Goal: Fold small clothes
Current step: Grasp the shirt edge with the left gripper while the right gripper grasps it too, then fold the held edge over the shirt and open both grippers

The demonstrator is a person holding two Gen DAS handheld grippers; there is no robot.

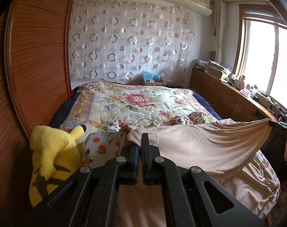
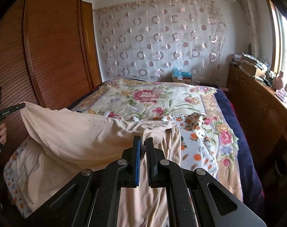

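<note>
A beige garment (image 1: pixel 200 143) is stretched between both grippers above the bed. My left gripper (image 1: pixel 138 141) is shut on one corner of it. My right gripper (image 2: pixel 143 141) is shut on the other corner of the beige garment (image 2: pixel 82 132). The right gripper also shows at the right edge of the left wrist view (image 1: pixel 274 123), and the left gripper at the left edge of the right wrist view (image 2: pixel 20 106). The cloth sags between them and hangs down toward the bed edge.
The bed carries a floral quilt (image 1: pixel 135 102) and an orange-print sheet (image 2: pixel 198 149) with small crumpled clothes (image 2: pixel 194 121) on it. A yellow plush toy (image 1: pixel 54 155) lies at the left. A wooden wardrobe (image 1: pixel 33 56) stands left, a cluttered cabinet (image 1: pixel 228 92) right.
</note>
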